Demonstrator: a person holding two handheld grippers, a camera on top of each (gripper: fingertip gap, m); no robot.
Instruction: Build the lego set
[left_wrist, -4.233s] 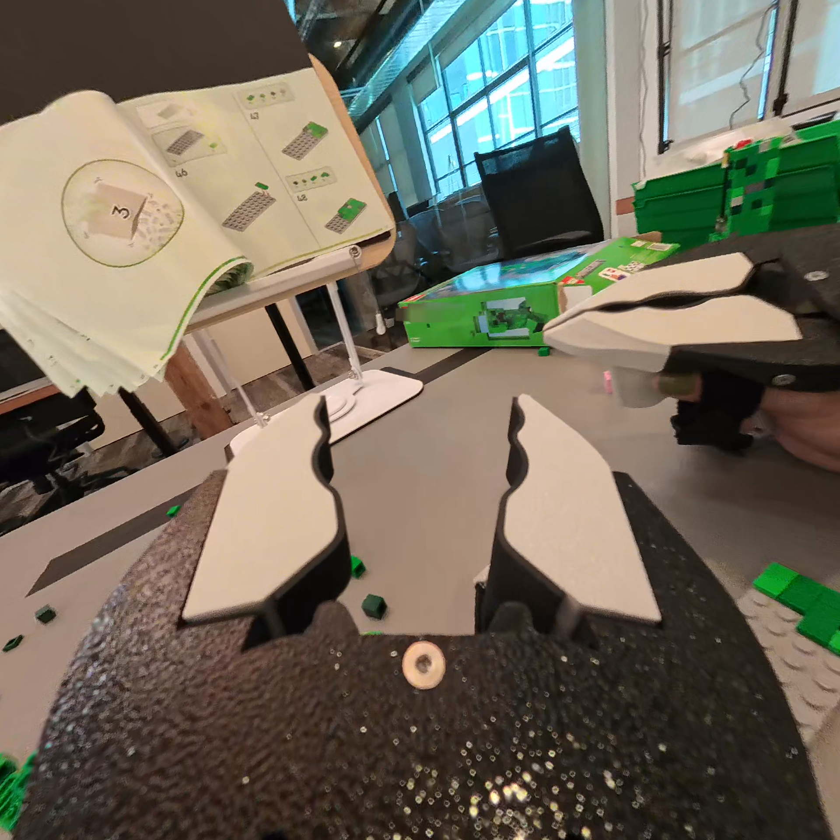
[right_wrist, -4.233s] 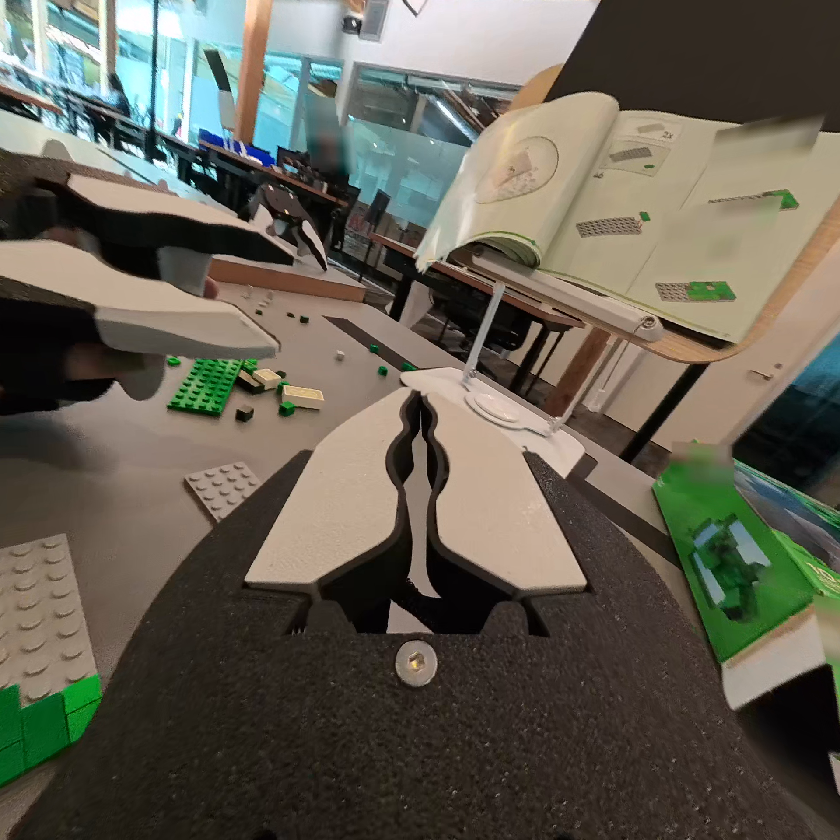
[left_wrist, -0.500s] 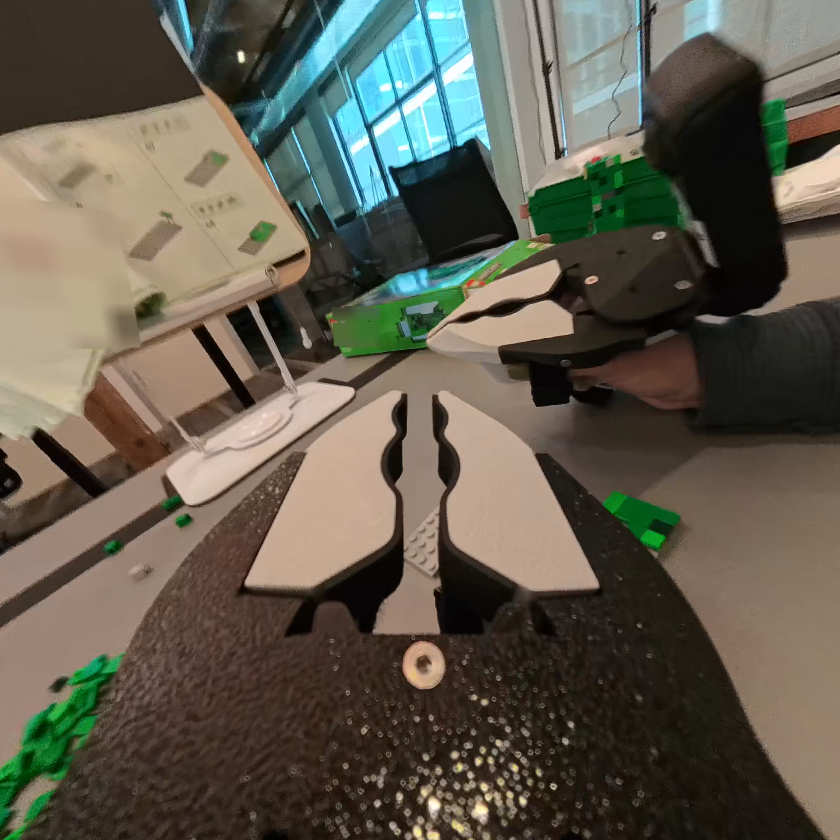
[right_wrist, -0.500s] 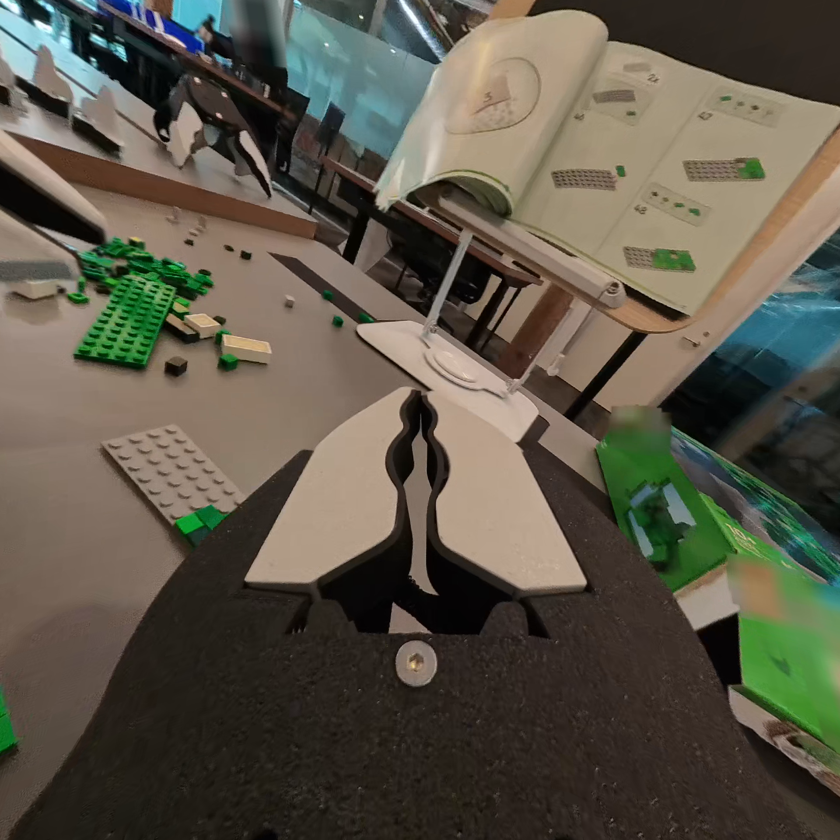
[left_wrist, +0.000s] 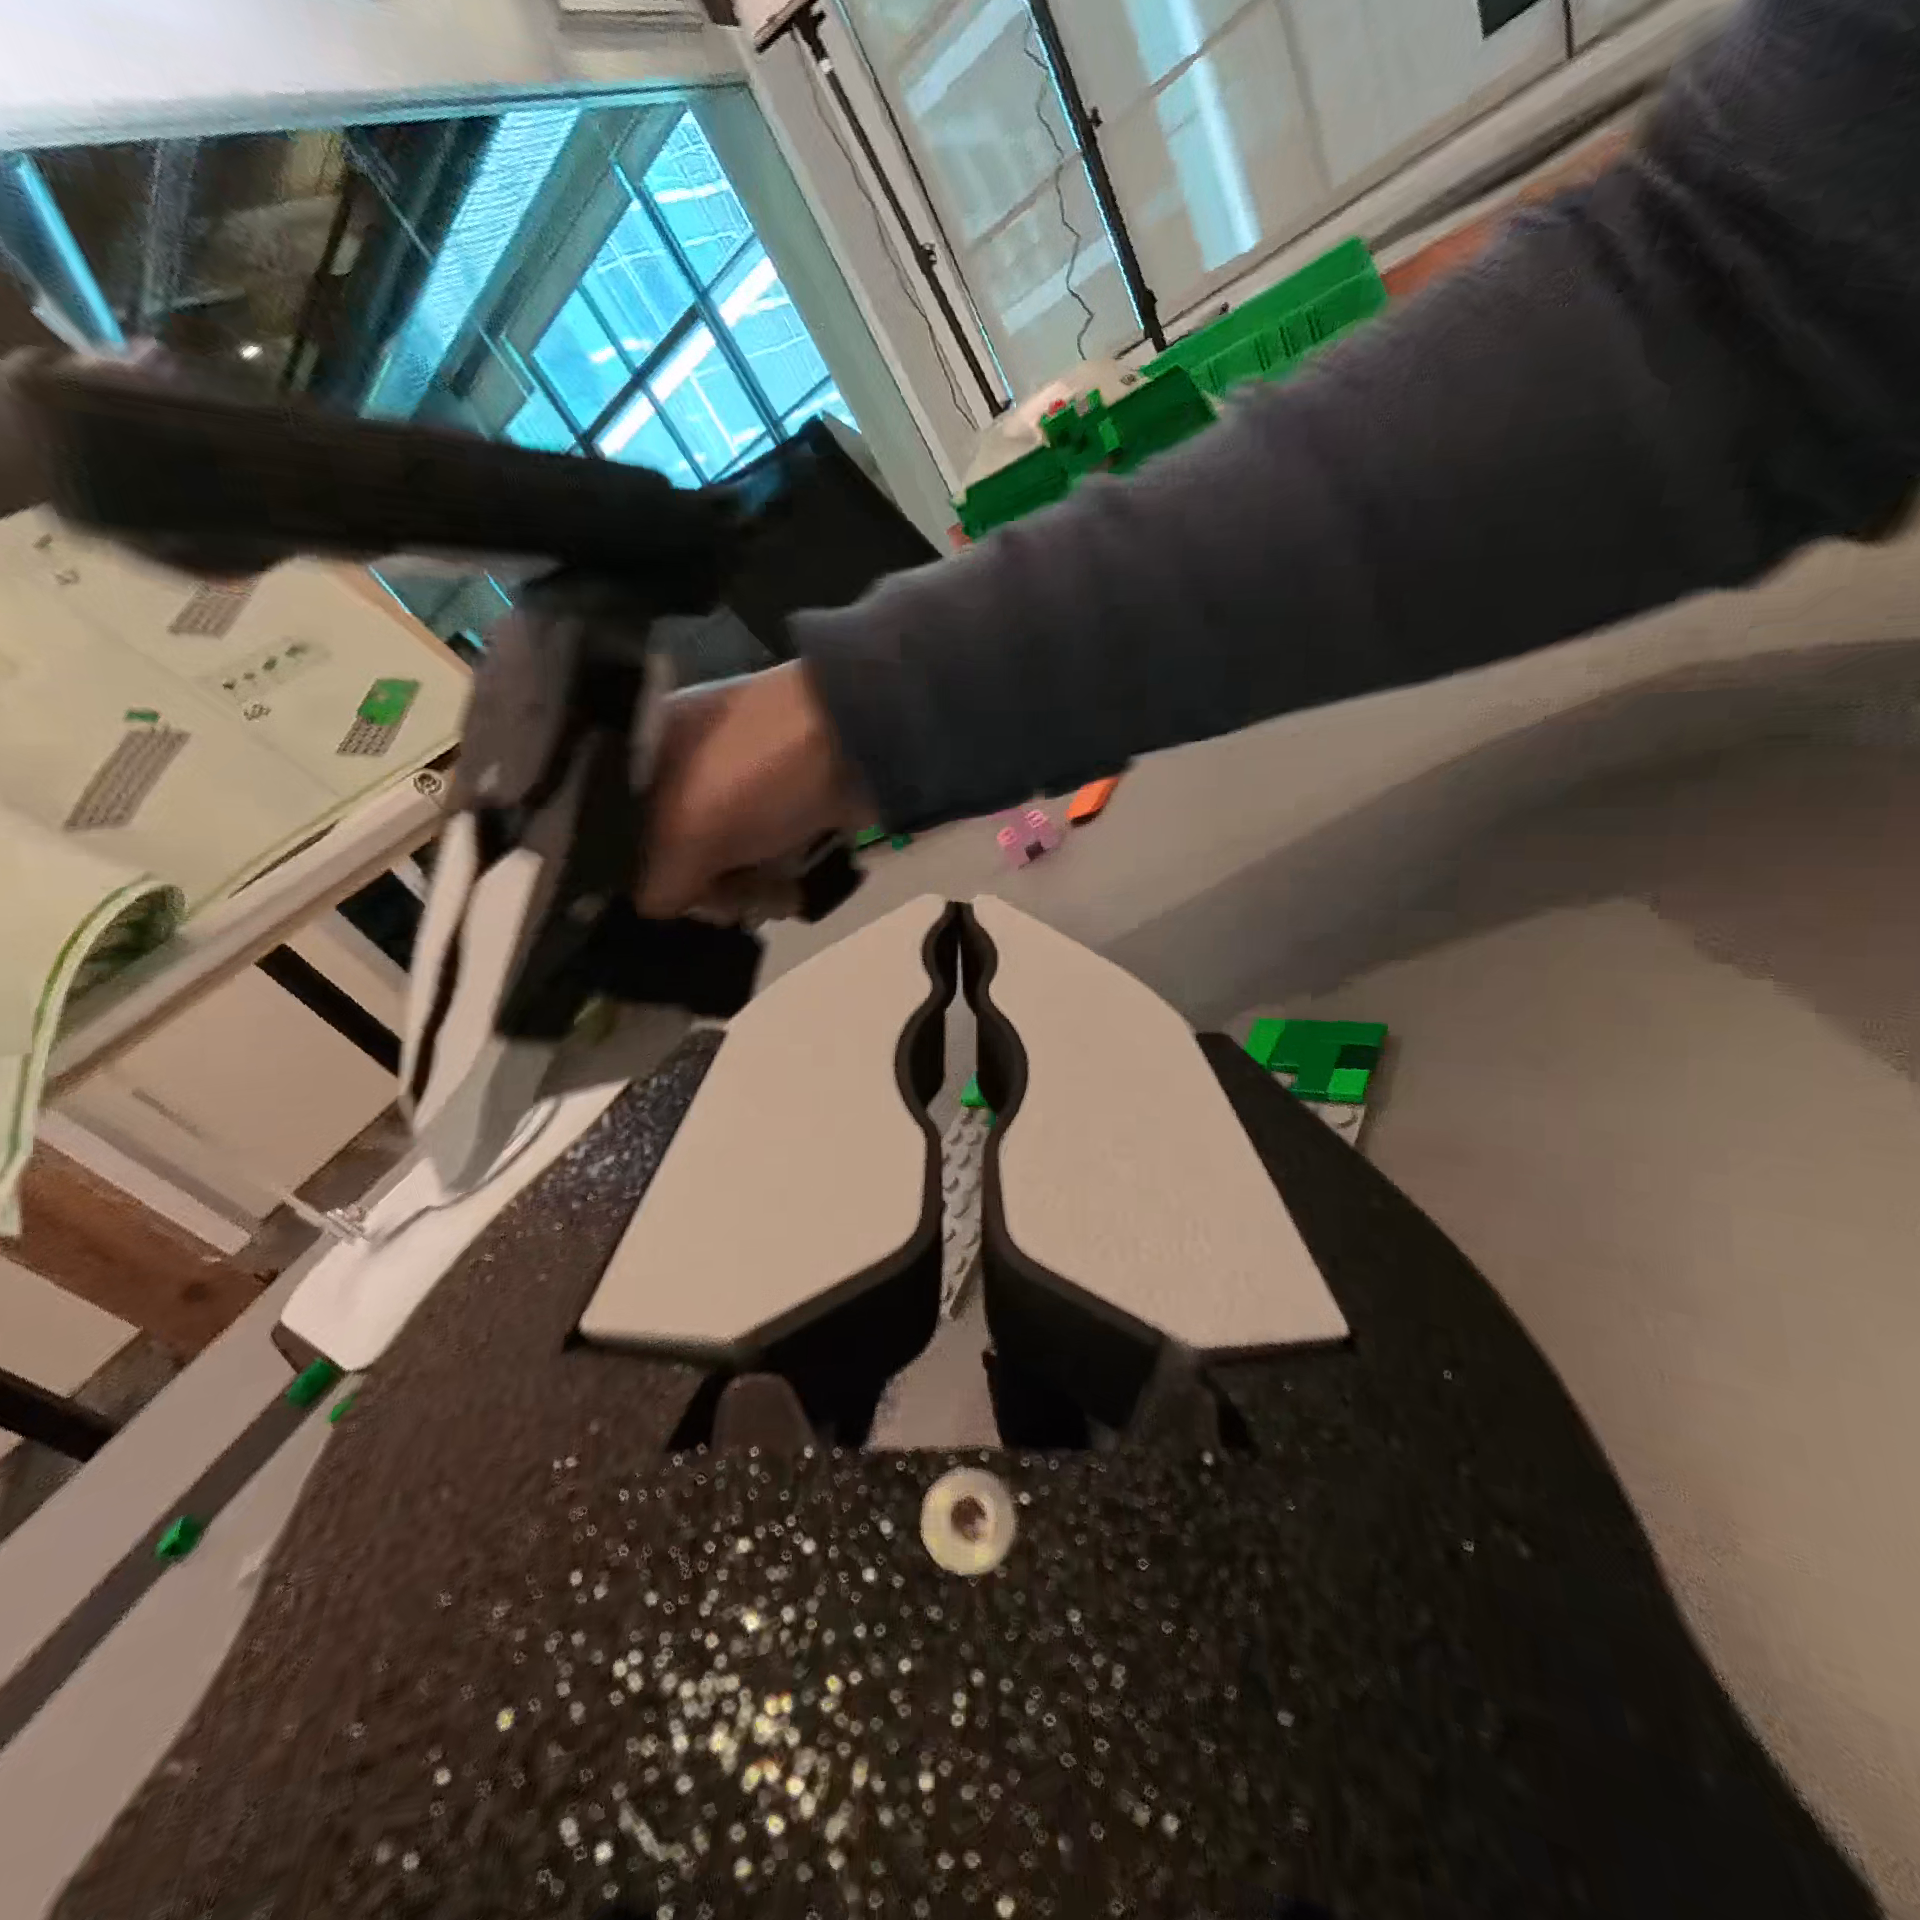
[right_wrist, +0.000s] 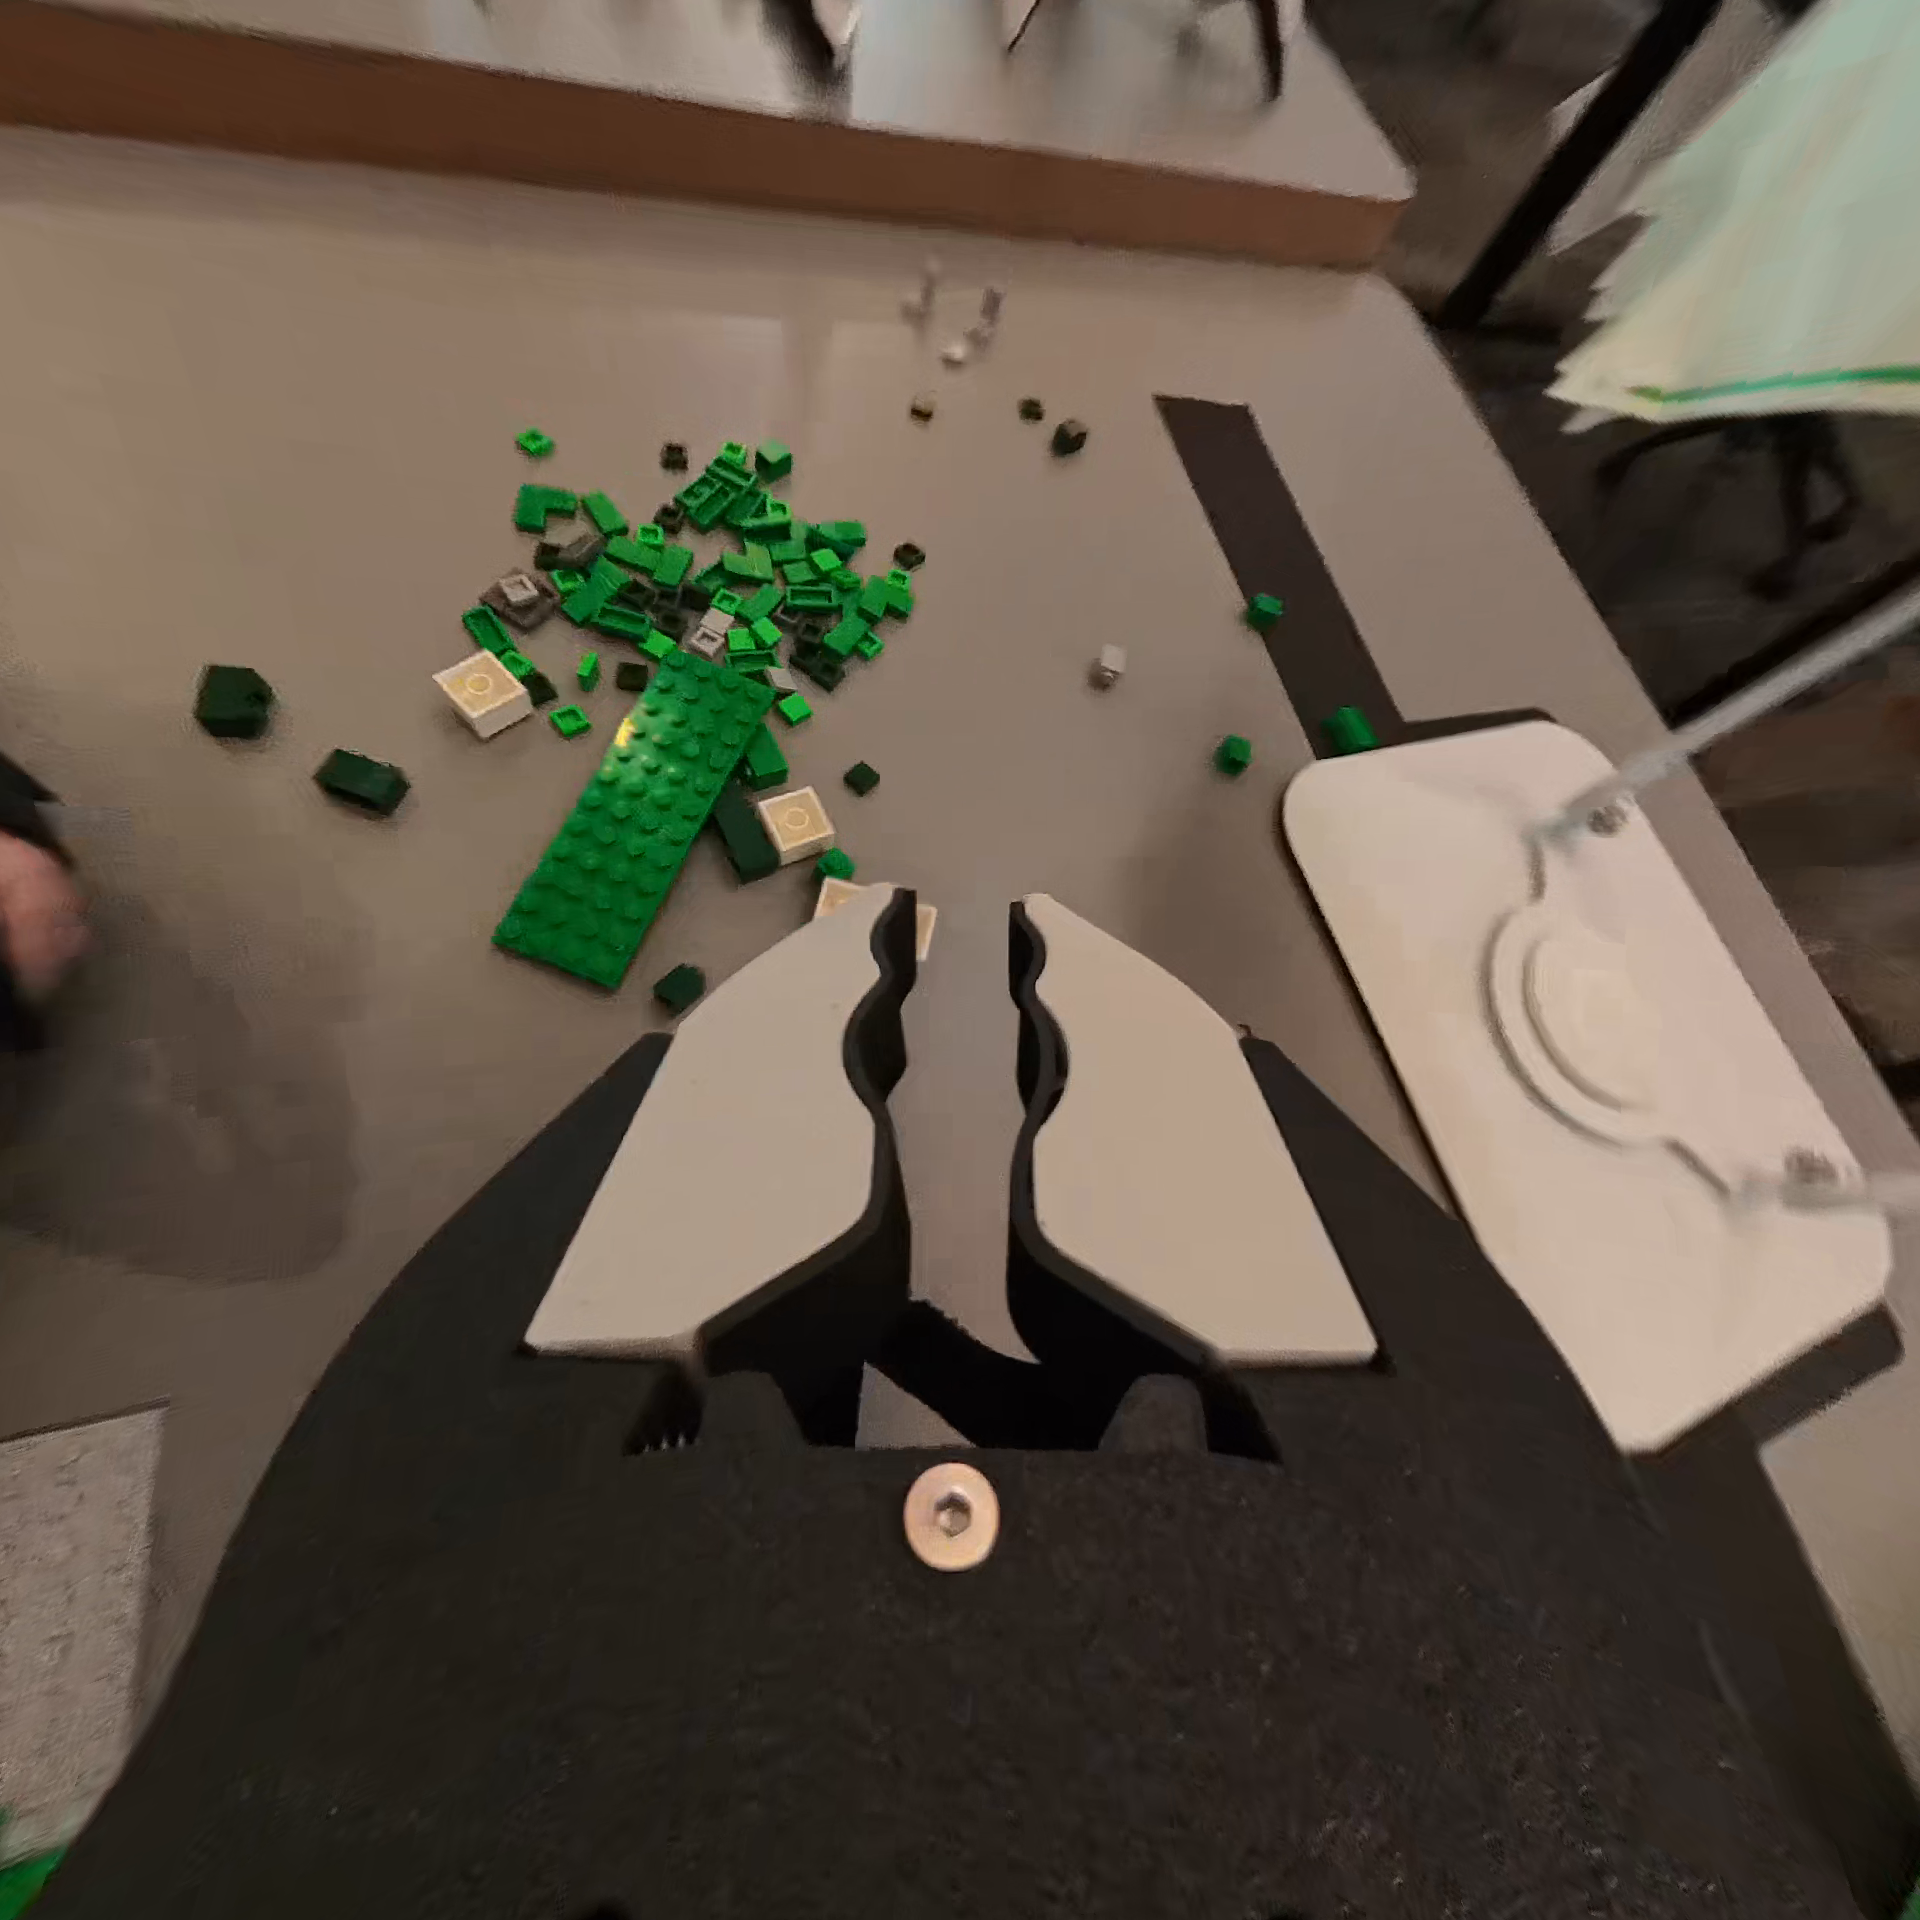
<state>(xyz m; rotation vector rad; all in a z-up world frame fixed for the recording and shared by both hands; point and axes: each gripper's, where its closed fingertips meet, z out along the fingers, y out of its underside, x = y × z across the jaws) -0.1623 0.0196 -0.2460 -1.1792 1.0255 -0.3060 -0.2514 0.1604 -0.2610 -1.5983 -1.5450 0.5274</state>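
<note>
Left wrist view is filled at its left by the open instruction booklet (left_wrist: 187, 727) on a stand, and just right of the booklet the right claw (left_wrist: 457, 1122) is seen pointing downward, held by a hand (left_wrist: 727, 800) in a dark sleeve (left_wrist: 1351, 540). Right of that, the left claw (left_wrist: 958, 920) is seen with its fingertips pressed together; a grey studded plate (left_wrist: 961, 1174) shows through the slit lower down, though whether it is pinched cannot be told. A green piece (left_wrist: 1320, 1055) lies on the grey bench (left_wrist: 1558, 1247) just right of the left claw. In the right wrist view, the long green plate (right_wrist: 639, 831) is taken as landmark: dark green bricks (right_wrist: 358, 779) lie to its left, a heap of small green pieces (right_wrist: 727, 582) is spread above it, and cream bricks (right_wrist: 795, 821) sit just to its right. Lower right of the plate, the right claw (right_wrist: 961, 920) is held slightly spread with nothing between its fingers. Farther right the white stand base (right_wrist: 1558, 1039) rests on the bench.
</note>
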